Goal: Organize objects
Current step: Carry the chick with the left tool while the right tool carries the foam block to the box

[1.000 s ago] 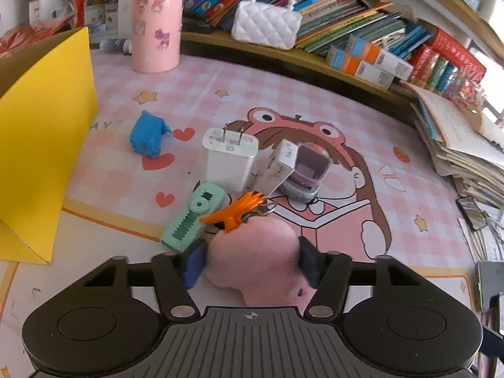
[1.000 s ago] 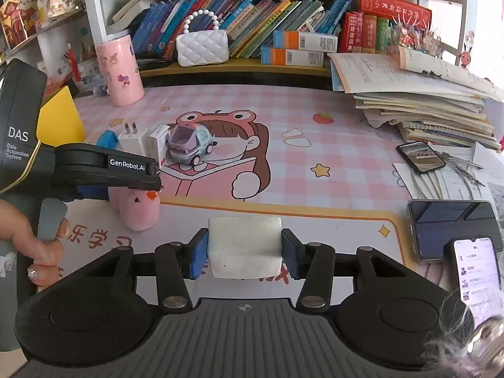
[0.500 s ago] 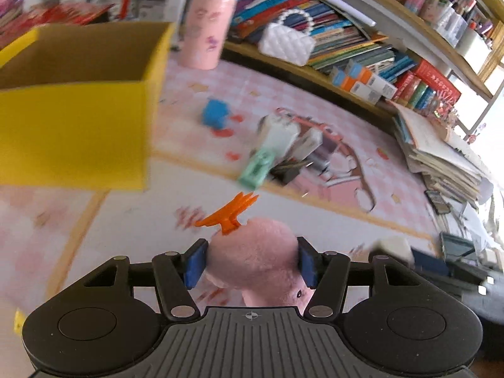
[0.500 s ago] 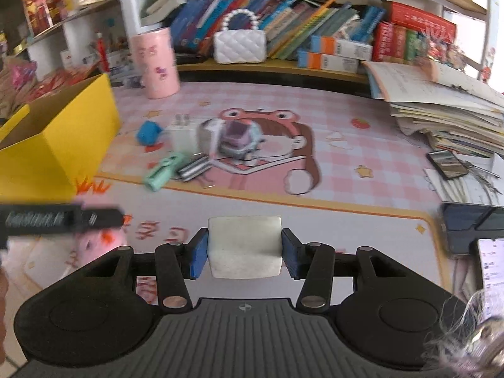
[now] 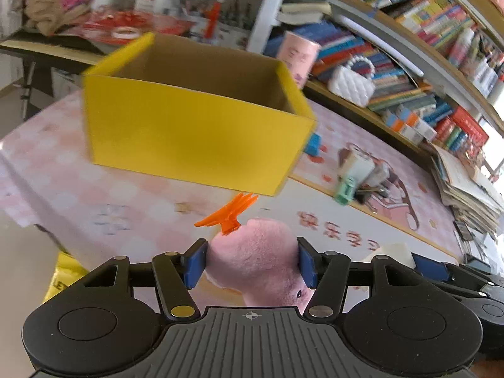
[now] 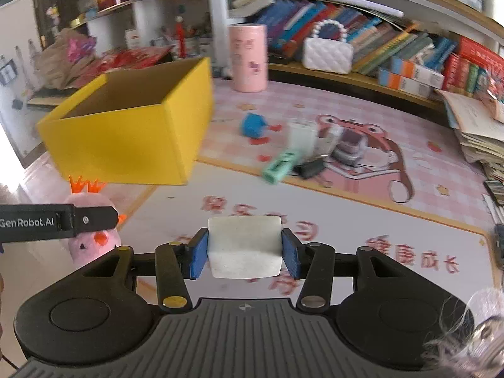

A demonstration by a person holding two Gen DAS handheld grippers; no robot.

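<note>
Left tongs grip the pink plush, right tongs the white block; yellow box now fills upper centre, formerly far left.

We see bright daylight in both views, strongest at the right edge, where it washes out near the paper stack. The yellow box and the small items behind it smear with motion blur. Fisheye bending curves the shelves towards the edges. The toy and block stay sharp. Shadows are soft and faint.
</note>
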